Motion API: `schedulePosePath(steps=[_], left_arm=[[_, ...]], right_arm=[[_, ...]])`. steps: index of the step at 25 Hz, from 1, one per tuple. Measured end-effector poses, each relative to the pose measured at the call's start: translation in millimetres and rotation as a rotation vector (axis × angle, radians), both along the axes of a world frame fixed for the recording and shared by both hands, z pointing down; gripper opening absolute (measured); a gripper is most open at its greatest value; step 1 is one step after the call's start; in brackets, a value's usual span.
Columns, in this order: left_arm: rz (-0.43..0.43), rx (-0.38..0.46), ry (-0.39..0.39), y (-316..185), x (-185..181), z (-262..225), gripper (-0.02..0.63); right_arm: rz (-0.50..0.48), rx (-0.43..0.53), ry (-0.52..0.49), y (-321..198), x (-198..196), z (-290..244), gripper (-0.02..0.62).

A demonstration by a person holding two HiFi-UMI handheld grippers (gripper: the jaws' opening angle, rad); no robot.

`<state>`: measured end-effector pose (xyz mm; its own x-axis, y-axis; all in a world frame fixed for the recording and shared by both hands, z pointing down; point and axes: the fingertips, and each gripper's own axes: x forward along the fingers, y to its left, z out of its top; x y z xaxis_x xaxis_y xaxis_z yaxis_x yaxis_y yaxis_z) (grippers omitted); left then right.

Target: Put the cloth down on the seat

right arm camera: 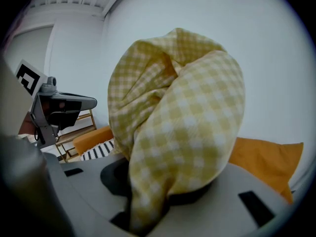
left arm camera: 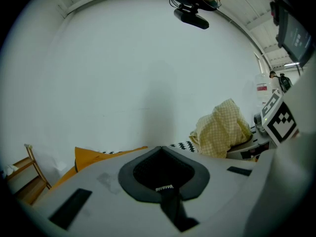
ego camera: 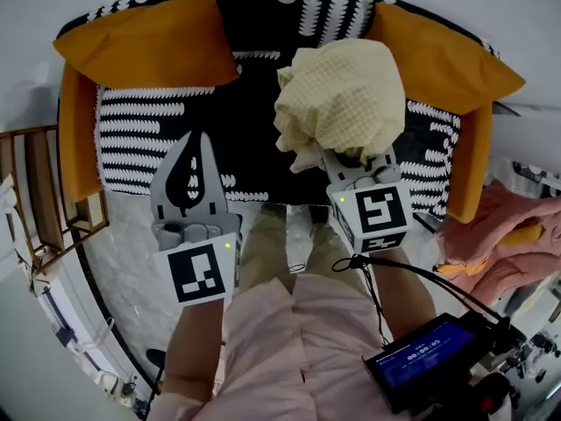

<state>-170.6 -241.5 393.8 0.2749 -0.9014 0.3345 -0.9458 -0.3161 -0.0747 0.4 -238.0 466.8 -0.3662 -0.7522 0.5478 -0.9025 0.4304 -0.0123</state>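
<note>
One cloth (ego camera: 342,95), two orange cushions (ego camera: 149,46) (ego camera: 438,55), one seat (ego camera: 140,139)

The cloth (ego camera: 342,95) drapes over the right gripper (ego camera: 355,167), hiding the tips of its jaws; the rack (ego camera: 39,191) runs off the left edge.

Yellow checked cloth (ego camera: 342,99) bunched above the patterned seat (ego camera: 254,147).

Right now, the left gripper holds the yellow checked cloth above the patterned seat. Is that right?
No. The right gripper holds the yellow checked cloth above the patterned seat; the right gripper view shows it clamped in those jaws. The left gripper is shut, empty.
</note>
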Motion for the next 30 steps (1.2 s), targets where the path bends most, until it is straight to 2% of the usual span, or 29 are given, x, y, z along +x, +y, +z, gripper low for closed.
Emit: schedulePosePath(steps=[4,8,10,14,19,30], left_arm=[[0.013,-0.037,-0.002,-14.6,-11.6,34.5,0.011],[0.031,-0.094,-0.002,-34.3,-24.6,90.9,0.011],[0.043,-0.121,-0.002,-38.5,-24.1,107.5,0.011],[0.057,-0.148,-0.005,-40.0,-22.2,108.9,0.011],[0.087,-0.141,-0.023,-44.7,-18.2,102.6,0.011],[0.092,-0.184,-0.016,-53.2,-22.5,105.6,0.011]], right_arm=[[0.013,-0.060,0.008,-4.0,-9.3,44.6,0.143],[0.013,-0.145,0.016,-14.2,-26.1,110.5,0.144],[0.019,-0.157,0.016,-19.6,-27.9,126.8,0.144],[0.018,-0.176,0.026,-21.1,-26.9,131.5,0.146],[0.017,-0.198,0.037,-20.6,-23.4,137.0,0.147],[0.051,-0.266,0.083,-29.3,-7.8,153.5,0.150]])
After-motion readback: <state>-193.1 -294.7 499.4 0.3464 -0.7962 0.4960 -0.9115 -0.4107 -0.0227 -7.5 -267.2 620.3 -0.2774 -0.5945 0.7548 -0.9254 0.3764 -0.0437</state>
